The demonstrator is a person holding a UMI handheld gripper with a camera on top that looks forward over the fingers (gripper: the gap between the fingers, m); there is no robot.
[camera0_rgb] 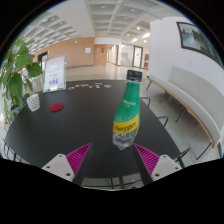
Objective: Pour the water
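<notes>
A: Far left, beyond the tool (pixel 112 158) — leafy green plant (pixel 14 68). Just right of it, upright sign board (pixel 53 72), print too small to read. On the dark round surface (pixel 85 120) near the plant: white cup-like thing (pixel 33 102), then small red item (pixel 56 107) lying flat, apart from the cup.

B: Writing on the surface itself?

A: Pale lettering (pixel 88 87) toward the far edge. Illegible.

B: Bottle?

A: Green plastic bottle (pixel 127 108), upright on the surface, green cap on. Yellow-green label around the middle, script across it, not readable; brand cannot be told. Lower part clear, liquid level not discernible.

B: Position against the tool?

A: Just ahead of the tips, nearer the right finger. Not touching either.

B: Tool state?

A: Released. Pink pads (pixel 77 155) spread wide, gap between them bare. Nothing grasped.

B: Right side?

A: Beyond the bottle, white bench (pixel 185 95) running along the wall. Above it, dark framed picture (pixel 196 40) on the wall. Content not legible.
</notes>
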